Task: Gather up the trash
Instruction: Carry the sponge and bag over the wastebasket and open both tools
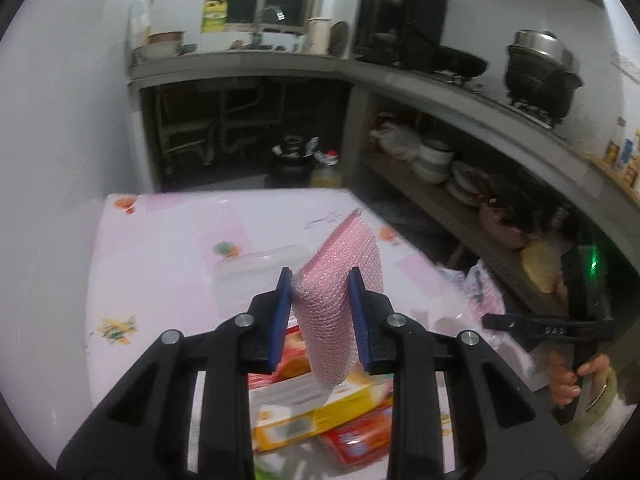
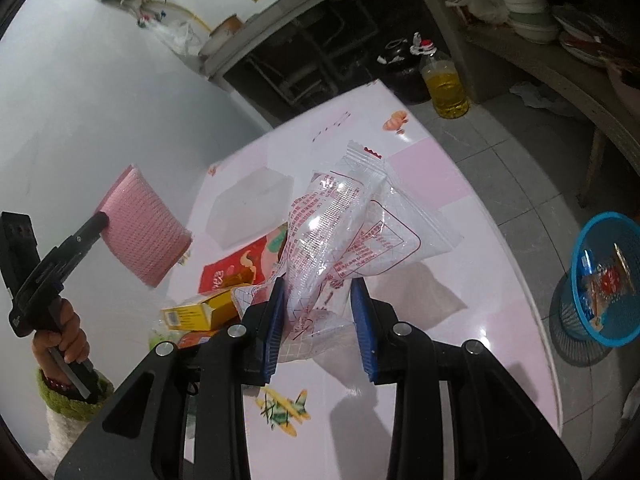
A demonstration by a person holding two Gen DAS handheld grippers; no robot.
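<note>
My left gripper (image 1: 320,286) is shut on a pink bubble-wrap pad (image 1: 340,276), lifted clear above the pink table (image 1: 160,264); the same pad (image 2: 142,226) shows at the left of the right wrist view, in that gripper (image 2: 102,220). My right gripper (image 2: 318,294) is shut on a clear plastic bag (image 2: 352,224) with red print, held above the table (image 2: 460,208). Under both lie a yellow box (image 1: 320,412), red packets (image 1: 356,436) and a clear plastic box (image 2: 250,210). A blue trash basket (image 2: 600,280) with wrappers inside stands on the floor at the right.
A grey wall lies to the left of the table. Beyond it run concrete counters with shelves of dishes (image 1: 436,160), a black jar and an oil bottle (image 2: 444,80) on the tiled floor. A person's hand (image 1: 568,376) grips the right tool's handle.
</note>
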